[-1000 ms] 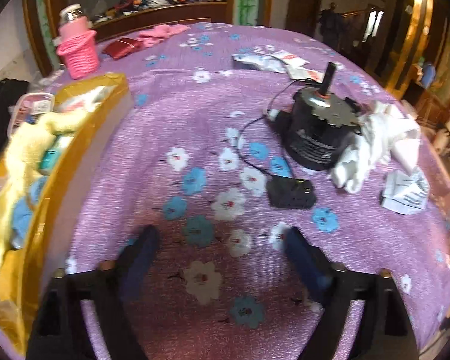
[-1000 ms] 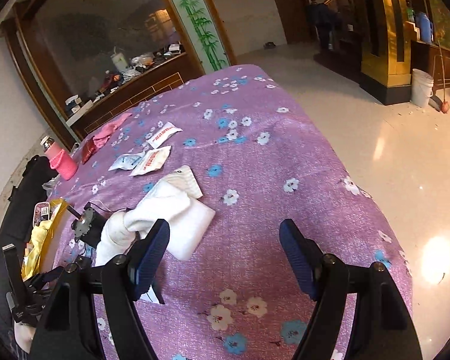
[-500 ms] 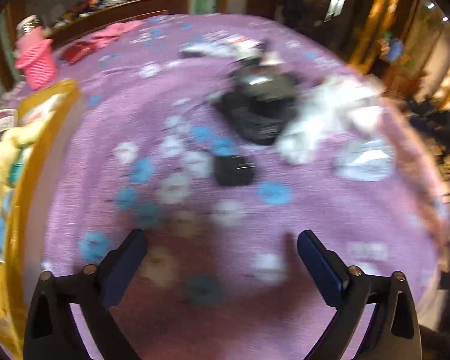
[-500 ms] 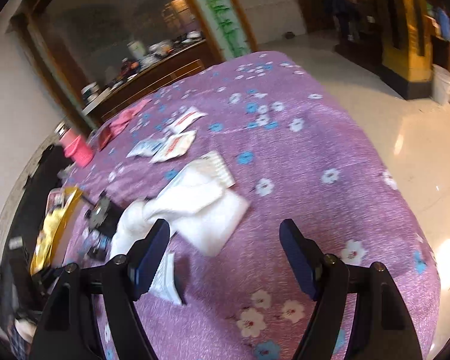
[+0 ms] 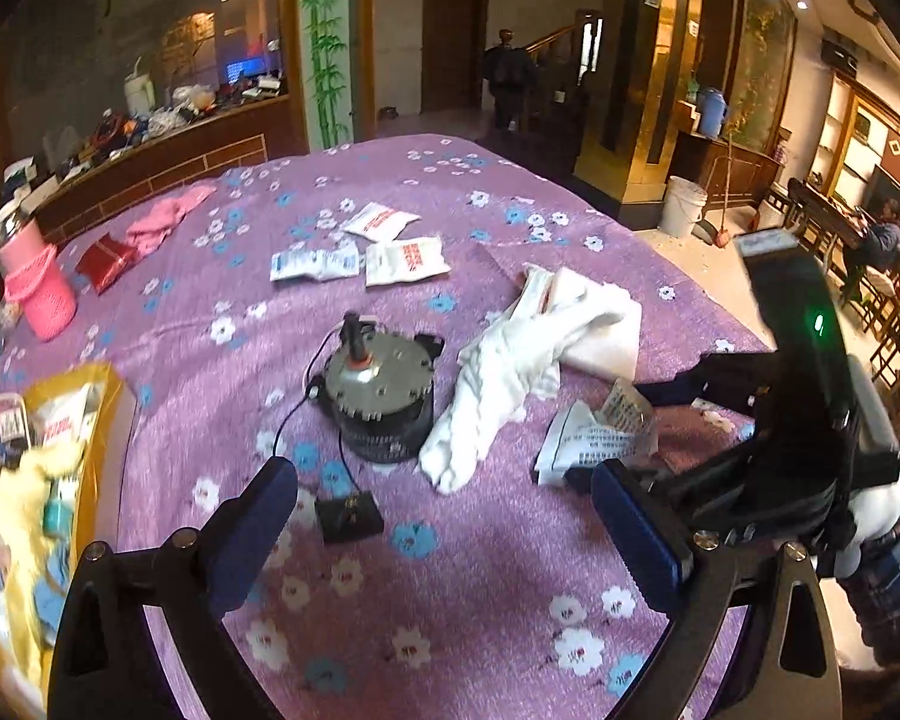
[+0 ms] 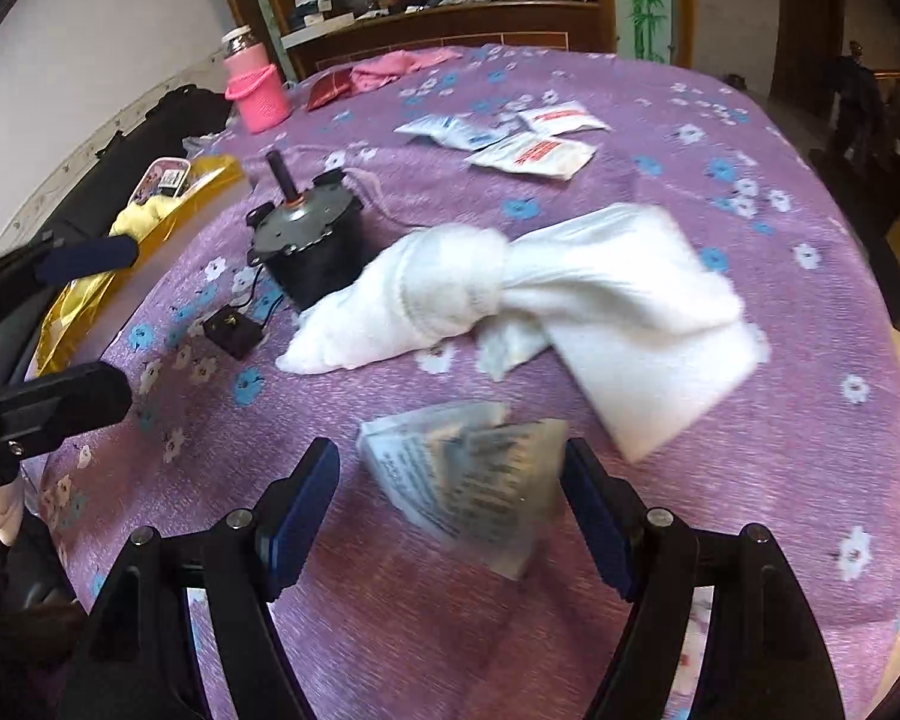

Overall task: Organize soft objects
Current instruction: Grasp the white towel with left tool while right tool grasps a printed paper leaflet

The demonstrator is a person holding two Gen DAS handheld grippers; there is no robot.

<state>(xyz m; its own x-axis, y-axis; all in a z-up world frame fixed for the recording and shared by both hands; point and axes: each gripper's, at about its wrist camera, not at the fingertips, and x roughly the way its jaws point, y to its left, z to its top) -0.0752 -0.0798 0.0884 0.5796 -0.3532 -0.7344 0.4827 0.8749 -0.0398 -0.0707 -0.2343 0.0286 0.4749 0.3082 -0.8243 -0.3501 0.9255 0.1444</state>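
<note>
A knotted white cloth [image 6: 510, 294] lies mid-table on the purple flowered cover, also seen in the left wrist view [image 5: 528, 354]. In front of it sits a crinkled clear packet [image 6: 468, 480] with printed text. My right gripper [image 6: 450, 498] is open and straddles that packet: the right finger is at its edge, the left finger stands clear. My left gripper [image 5: 450, 534] is open over bare cover with nothing between its fingers, short of a small black plug [image 5: 348, 516]. A gold box [image 5: 102, 420] at the left holds yellow soft items.
A black motor [image 5: 384, 396] with a shaft and thin wire stands left of the cloth. White sachets [image 5: 402, 258] lie farther back. A pink cloth [image 5: 162, 219] and a pink knitted holder [image 5: 36, 288] sit at the far left. The table's right edge drops to the floor.
My right gripper swung in from the far side of the cloth and sank over the clear packet. My left gripper rose and pulled back from the motor. Both stayed open.
</note>
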